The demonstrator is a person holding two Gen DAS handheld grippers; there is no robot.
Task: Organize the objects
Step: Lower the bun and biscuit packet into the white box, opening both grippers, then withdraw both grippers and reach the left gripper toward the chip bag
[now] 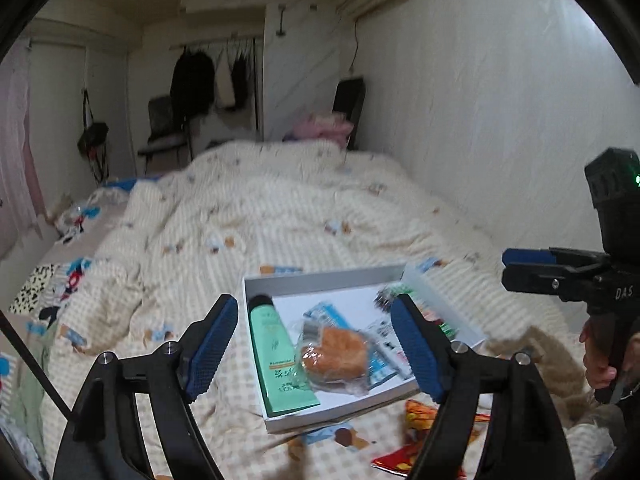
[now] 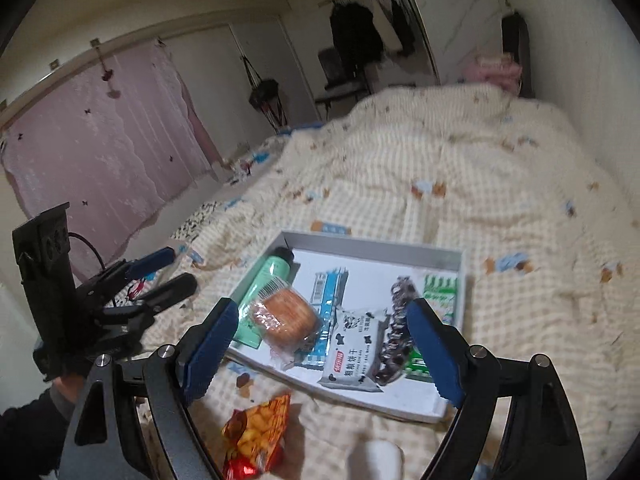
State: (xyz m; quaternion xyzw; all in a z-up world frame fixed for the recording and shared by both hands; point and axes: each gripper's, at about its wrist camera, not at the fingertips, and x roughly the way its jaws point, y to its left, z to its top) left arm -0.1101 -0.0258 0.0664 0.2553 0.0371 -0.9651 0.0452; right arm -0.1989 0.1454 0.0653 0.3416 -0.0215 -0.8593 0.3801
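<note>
Snacks and a tube lie together in a shallow white box [image 2: 448,258] that rests on a cream checked quilt [image 2: 460,168] spread over the bed. In the right wrist view the box's long axis runs from lower right up to the upper left, one corner pointing away toward the far end of the bed.

A green tube [image 2: 260,296] lies along the box's left wall, its dark cap at the far end and its long axis parallel to that wall. Just beside it, partly over its near end, sits a round orange pastry in clear wrap [image 2: 286,316]. A blue-and-white packet [image 2: 326,300] lies next, lengthwise like the tube. A white cracker packet with black patches [image 2: 354,350] sits nearer, with a dark speckled bar [image 2: 394,328] just right of it, tilted toward the far wall. A green-and-white packet [image 2: 440,294] lies along the right wall.

Outside the box, on the quilt near its closest edge, lies an orange-red snack bag [image 2: 256,436].

Both tools hover above the quilt with nothing between their blue pads. The left gripper [image 1: 316,344] stands spread, framing the tube and pastry from above. The right gripper [image 2: 324,352] is likewise spread wide over the box's near half.
</note>
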